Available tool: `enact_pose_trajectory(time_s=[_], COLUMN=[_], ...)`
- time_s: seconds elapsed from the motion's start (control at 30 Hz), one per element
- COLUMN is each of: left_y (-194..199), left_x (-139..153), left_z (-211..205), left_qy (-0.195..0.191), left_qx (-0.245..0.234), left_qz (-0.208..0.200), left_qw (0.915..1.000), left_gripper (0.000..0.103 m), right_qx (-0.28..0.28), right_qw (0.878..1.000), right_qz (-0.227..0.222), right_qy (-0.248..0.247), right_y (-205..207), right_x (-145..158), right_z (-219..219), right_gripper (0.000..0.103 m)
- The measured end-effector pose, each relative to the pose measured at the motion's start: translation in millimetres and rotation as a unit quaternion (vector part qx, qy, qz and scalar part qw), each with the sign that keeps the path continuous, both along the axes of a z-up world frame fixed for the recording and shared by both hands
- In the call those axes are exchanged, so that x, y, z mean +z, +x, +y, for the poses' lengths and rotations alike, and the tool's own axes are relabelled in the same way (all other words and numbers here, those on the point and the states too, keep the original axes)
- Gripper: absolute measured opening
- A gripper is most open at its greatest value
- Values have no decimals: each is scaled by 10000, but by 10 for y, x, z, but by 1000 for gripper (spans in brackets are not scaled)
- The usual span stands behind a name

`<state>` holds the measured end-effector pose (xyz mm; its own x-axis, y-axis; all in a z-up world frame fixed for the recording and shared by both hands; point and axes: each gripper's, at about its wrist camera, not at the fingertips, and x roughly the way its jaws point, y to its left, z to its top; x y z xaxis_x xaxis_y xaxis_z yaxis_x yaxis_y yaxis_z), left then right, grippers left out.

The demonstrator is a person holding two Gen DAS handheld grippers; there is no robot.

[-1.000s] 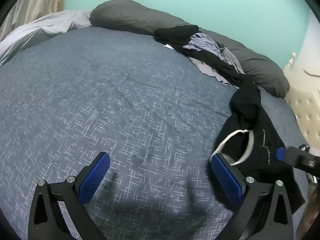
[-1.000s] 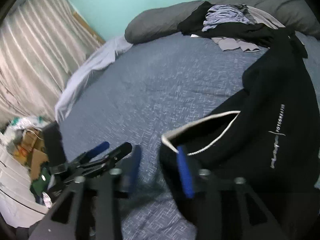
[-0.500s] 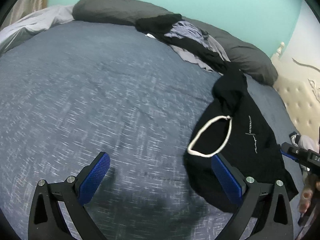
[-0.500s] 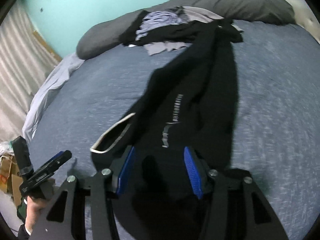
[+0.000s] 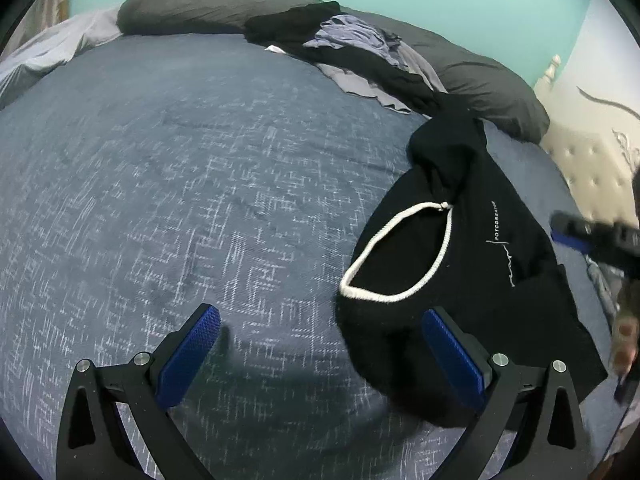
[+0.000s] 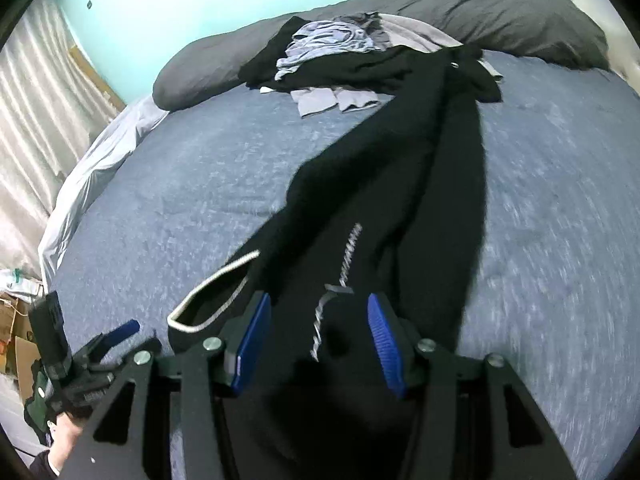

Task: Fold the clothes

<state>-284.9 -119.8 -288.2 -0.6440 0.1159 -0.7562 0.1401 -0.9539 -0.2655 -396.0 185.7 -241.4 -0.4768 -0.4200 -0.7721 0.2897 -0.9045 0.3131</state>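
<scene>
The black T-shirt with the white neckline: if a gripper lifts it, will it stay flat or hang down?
Probably it hangs limp: the black T-shirt already lies bunched and creased on the bedspread. It probably drags too, since its far end reaches the clothes pile.

Black T-shirt (image 5: 472,264) with white-trimmed neckline (image 5: 396,256) and small white chest lettering, stretched lengthwise across blue bedspread, far end reaching heaped clothes pile (image 6: 340,56)

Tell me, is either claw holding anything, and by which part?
The left gripper is open, empty. The right gripper straddles the black garment near its printed chest; whether it grips, I cannot tell.
</scene>
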Motion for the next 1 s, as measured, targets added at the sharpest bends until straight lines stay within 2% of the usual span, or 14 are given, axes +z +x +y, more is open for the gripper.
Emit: enact_pose_trajectory(time_s=[0.47, 0.8, 1.0], left_y=[-163, -289, -273], left_x=[-122, -282, -318], left_z=[-38, -92, -77], left_qy=[17, 153, 160], left_qx=[7, -63, -75], left_qz=[-65, -321, -371], left_qw=[10000, 9993, 9992], left_gripper=[103, 103, 103], right_qx=[487, 578, 509], right_qw=[9969, 9955, 9961], right_qz=[-476, -543, -593], right_qy=[389, 527, 416], right_y=[-683, -866, -905], right_x=[-127, -229, -308], right_z=[-542, -675, -655], right_gripper=[53, 53, 53])
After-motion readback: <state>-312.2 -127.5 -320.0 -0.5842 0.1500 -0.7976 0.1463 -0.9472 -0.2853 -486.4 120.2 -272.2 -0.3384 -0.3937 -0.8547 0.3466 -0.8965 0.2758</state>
